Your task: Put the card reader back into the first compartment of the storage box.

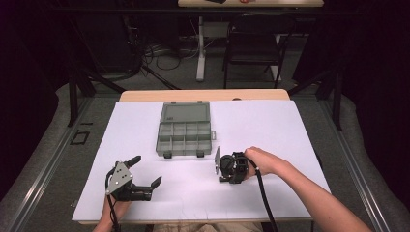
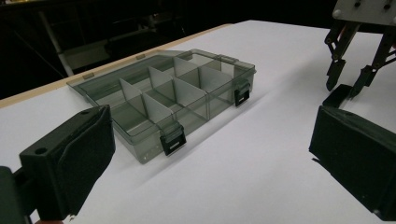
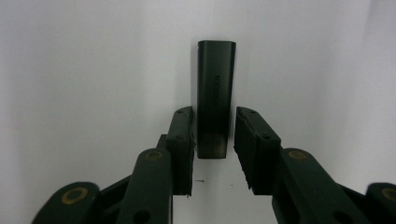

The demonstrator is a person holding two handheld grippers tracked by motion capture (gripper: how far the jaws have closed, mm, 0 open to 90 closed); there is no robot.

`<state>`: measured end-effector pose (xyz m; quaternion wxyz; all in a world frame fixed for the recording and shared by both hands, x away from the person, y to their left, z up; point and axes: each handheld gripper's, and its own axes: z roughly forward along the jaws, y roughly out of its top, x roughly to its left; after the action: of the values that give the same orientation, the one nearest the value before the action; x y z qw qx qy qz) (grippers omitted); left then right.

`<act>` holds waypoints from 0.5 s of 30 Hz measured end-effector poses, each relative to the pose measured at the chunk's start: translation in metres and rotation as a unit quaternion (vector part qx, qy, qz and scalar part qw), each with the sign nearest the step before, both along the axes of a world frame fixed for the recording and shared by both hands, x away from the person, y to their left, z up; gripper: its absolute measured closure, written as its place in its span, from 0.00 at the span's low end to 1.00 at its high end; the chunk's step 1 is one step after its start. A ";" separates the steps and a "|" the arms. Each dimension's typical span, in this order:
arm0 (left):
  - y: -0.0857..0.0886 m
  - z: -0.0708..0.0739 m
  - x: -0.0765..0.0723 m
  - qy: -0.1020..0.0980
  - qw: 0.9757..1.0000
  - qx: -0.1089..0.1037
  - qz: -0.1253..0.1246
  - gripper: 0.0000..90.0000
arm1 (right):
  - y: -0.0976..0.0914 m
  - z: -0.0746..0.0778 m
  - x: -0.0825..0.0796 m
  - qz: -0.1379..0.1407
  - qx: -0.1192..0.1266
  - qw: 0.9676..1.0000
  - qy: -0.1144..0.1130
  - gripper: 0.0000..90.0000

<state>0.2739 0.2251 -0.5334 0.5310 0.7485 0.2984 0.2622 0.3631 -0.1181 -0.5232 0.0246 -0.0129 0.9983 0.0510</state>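
Reaching in from the lower right of the high view, forearm angled up-left, hand wrapped around the right tool (image 1: 223, 166), pointed down at the white worktop (image 1: 270, 125). Resting at lower left, the left tool (image 1: 145, 170), jaws spread wide with nothing between them. Hard to read: faint lettering on the dark flat bar (image 3: 215, 98). Flanking the bar's near end closely, pads (image 3: 182, 140) of the right tool; contact uncertain. Sitting at frame centre, open grey compartment box (image 1: 183, 129).

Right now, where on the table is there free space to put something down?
The white sheet is bare right of the open organizer box, also left of it, and between the left gripper and right gripper. It is tight at the right gripper, around the small dark block.
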 end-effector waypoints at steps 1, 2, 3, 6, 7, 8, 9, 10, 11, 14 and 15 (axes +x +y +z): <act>0.000 0.000 0.000 0.000 1.000 0.000 0.000 0.00 | 0.000 -0.001 0.001 0.000 0.000 1.000 0.001 0.77; 0.000 0.000 0.000 0.001 1.000 0.000 -0.001 0.00 | 0.000 -0.001 0.001 0.000 0.000 1.000 0.001 0.77; 0.000 0.000 0.000 0.001 1.000 0.001 -0.001 0.00 | 0.000 -0.001 0.001 -0.001 -0.001 1.000 0.003 0.77; -0.001 0.000 0.000 0.002 1.000 0.003 -0.003 0.00 | -0.001 -0.003 0.003 -0.002 0.001 1.000 0.010 0.79; -0.001 0.000 0.000 0.002 1.000 0.002 -0.003 0.00 | -0.001 -0.003 0.003 -0.006 0.002 1.000 0.013 0.80; -0.001 0.000 0.000 0.002 1.000 0.003 -0.003 0.00 | -0.001 -0.003 0.003 -0.006 0.003 1.000 0.017 0.81; -0.001 0.000 0.000 0.003 1.000 0.003 -0.003 0.00 | -0.001 -0.003 0.004 -0.008 0.003 1.000 0.019 0.81; -0.001 0.000 0.000 0.003 1.000 0.002 -0.002 0.00 | -0.001 -0.003 0.004 -0.009 0.004 1.000 0.020 0.81; -0.001 0.000 0.000 0.003 1.000 0.001 -0.002 0.00 | -0.002 -0.003 0.004 -0.011 0.006 1.000 0.021 0.82; -0.001 0.000 0.000 0.002 1.000 0.001 -0.002 0.00 | -0.003 -0.003 0.004 -0.008 0.009 1.000 0.020 0.82; -0.001 0.000 -0.001 0.002 1.000 0.003 -0.002 0.00 | -0.003 -0.003 0.004 -0.008 0.009 1.000 0.020 0.82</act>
<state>0.2733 0.2240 -0.5334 0.5291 0.7511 0.2967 0.2605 0.3674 -0.1211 -0.5263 0.0056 -0.0037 0.9982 0.0603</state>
